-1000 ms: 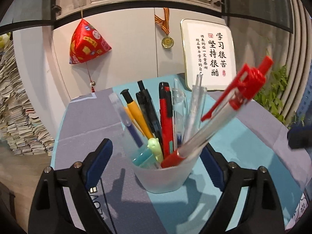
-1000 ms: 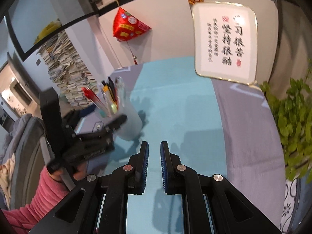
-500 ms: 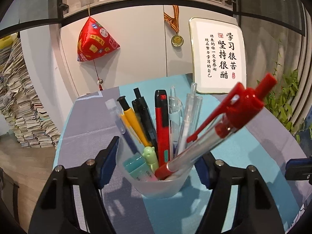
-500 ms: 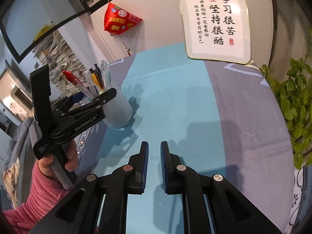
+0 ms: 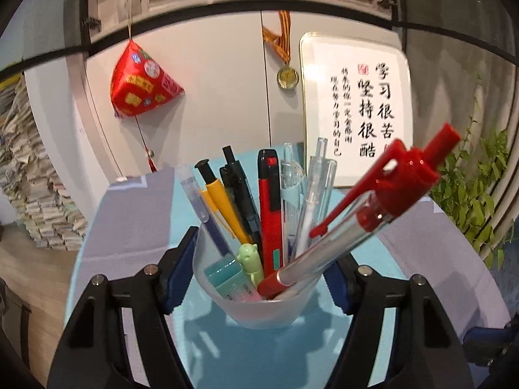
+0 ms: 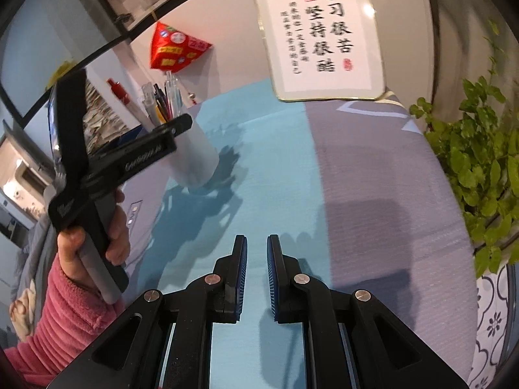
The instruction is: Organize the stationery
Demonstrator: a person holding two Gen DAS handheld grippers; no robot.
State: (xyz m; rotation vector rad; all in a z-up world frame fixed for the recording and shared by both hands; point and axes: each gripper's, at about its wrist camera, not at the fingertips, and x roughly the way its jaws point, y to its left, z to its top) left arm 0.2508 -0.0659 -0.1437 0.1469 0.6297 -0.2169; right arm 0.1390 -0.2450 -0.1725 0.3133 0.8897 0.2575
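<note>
2 blue pads of the left gripper [image 5: 259, 275] were clamped around the light, slick, top-heavy pen cup [image 5: 259, 304] near its rim, while the right gripper [image 6: 256, 272] was kept shut and empty.

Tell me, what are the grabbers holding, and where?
The left gripper squeezes the frosted pen cup by its sides. The right gripper is shut on nothing.

My left gripper [image 5: 258, 278] has the cup [image 5: 259, 304] between its fingers, pens [image 5: 269, 207] and an eraser [image 5: 232, 280] inside it. Its base seems just off the table [image 6: 275, 168]. A framed sign [image 6: 324, 35] stands behind; the plant [image 6: 480, 162] sits right.
</note>
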